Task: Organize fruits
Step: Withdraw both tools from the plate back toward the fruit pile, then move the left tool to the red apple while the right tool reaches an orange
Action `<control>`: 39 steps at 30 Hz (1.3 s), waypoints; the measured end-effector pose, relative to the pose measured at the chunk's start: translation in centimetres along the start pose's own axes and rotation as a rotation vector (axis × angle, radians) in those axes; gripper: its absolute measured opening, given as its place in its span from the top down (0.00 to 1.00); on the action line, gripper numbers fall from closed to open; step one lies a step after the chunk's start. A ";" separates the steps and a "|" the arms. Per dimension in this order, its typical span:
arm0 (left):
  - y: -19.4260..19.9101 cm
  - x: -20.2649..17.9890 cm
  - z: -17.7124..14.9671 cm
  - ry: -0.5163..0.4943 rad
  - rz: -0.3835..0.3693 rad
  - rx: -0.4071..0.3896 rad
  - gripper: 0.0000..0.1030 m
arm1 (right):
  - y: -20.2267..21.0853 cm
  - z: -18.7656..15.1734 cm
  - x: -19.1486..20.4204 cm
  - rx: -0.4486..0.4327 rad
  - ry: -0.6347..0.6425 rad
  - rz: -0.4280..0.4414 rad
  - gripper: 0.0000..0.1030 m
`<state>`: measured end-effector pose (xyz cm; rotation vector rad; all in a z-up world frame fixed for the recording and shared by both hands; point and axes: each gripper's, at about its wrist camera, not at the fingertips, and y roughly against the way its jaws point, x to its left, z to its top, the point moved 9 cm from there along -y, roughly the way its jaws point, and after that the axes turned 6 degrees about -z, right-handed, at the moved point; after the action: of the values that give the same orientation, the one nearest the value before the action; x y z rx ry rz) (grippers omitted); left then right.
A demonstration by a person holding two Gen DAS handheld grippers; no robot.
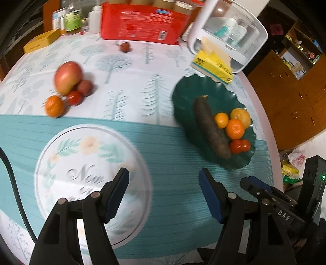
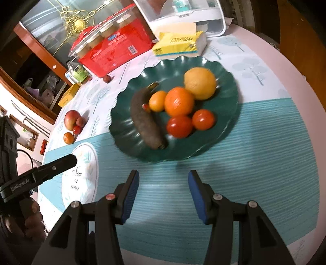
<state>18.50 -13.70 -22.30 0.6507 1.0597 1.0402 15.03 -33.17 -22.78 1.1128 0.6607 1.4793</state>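
A dark green scalloped plate (image 2: 224, 67) holds a blackened banana (image 2: 144, 122), a large orange (image 2: 179, 104), a small orange (image 2: 157, 101), a yellow round fruit (image 2: 200, 83) and two tomatoes (image 2: 179, 126). My right gripper (image 2: 164, 174) hovers open and empty just in front of the plate. My left gripper (image 1: 164, 173) is open and empty over the teal cloth, left of the plate (image 1: 183, 97). Loose on the cloth at the far left lie a red-yellow apple (image 1: 68, 77), a brownish fruit (image 1: 85, 87), a small tomato (image 1: 75, 97) and an orange (image 1: 54, 106). A small red fruit (image 1: 125, 47) sits alone farther back.
Along the back stand a red package (image 1: 142, 24), bottles (image 1: 72, 18), a yellow box (image 1: 40, 40), a yellow tissue pack (image 1: 214, 65) and a white plastic container (image 1: 230, 30). The round table's edge (image 1: 271, 130) curves close behind the plate. A hand (image 2: 30, 220) holds the left gripper.
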 end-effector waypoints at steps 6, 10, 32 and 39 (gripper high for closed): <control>2.2 3.8 -0.7 0.032 0.027 -0.010 0.33 | -0.1 -1.2 2.7 0.014 -0.003 0.016 0.51; 3.9 6.0 -0.7 0.033 0.041 -0.018 0.33 | -0.4 -1.9 4.9 0.021 -0.009 0.032 0.51; 11.4 16.4 5.9 -0.135 0.114 0.031 0.22 | -4.6 -3.0 20.5 0.014 0.069 0.071 0.51; 11.1 18.3 9.8 -0.226 0.129 0.068 0.21 | -6.5 -2.4 25.7 -0.014 0.146 0.067 0.51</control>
<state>25.67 7.88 -16.19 0.8793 0.8672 1.0176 17.23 -6.62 -22.22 1.0317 0.7194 1.6314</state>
